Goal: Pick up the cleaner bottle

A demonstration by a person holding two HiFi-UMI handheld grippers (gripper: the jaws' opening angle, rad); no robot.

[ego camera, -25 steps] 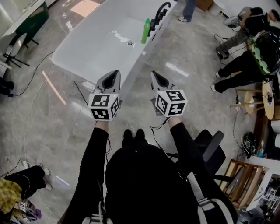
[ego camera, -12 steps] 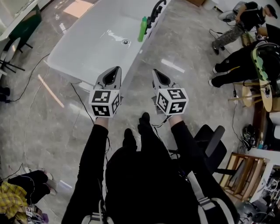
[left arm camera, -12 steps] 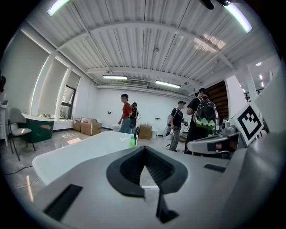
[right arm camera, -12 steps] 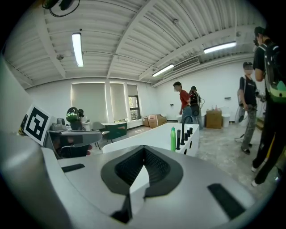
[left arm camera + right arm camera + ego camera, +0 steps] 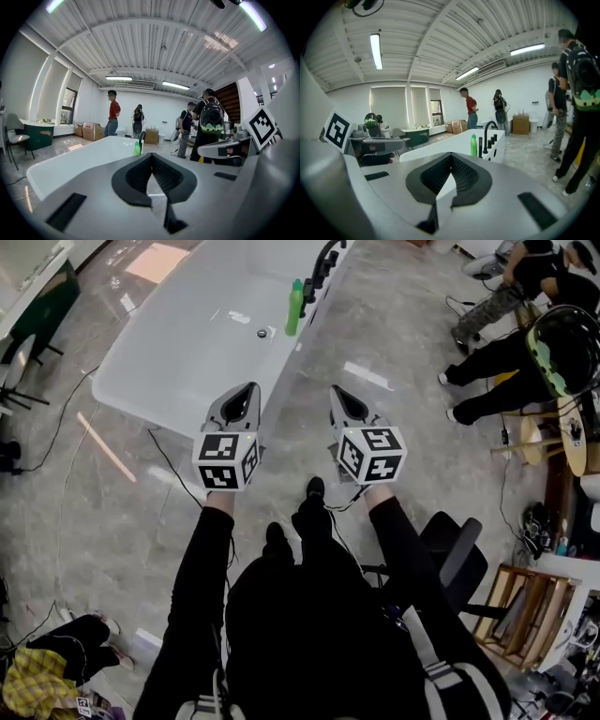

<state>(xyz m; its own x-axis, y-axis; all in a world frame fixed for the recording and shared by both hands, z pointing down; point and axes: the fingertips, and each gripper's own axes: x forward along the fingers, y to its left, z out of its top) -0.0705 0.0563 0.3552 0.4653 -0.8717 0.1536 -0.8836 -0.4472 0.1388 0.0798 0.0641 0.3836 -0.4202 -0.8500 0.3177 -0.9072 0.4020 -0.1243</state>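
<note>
The green cleaner bottle (image 5: 294, 307) stands upright on the rim of a long white bathtub (image 5: 178, 362), beside a black faucet (image 5: 323, 261). It also shows far ahead as the small green bottle (image 5: 137, 148) in the left gripper view and the bottle (image 5: 474, 145) in the right gripper view. My left gripper (image 5: 249, 390) and right gripper (image 5: 336, 393) are held side by side over the floor, well short of the bottle. Both are shut and hold nothing, jaws meeting in a line on the left gripper (image 5: 151, 155) and the right gripper (image 5: 451, 156).
Cables trail across the grey marble floor (image 5: 112, 512). Several people stand or sit at the right (image 5: 525, 362). A black office chair (image 5: 459, 554) is behind me, with a wooden crate (image 5: 520, 620) and a round stool (image 5: 574, 439) beyond it.
I have stepped forward, one foot now ahead of the other. Both grippers travelled with me, still shut. The bathtub and bottle have slid left in the head view.
</note>
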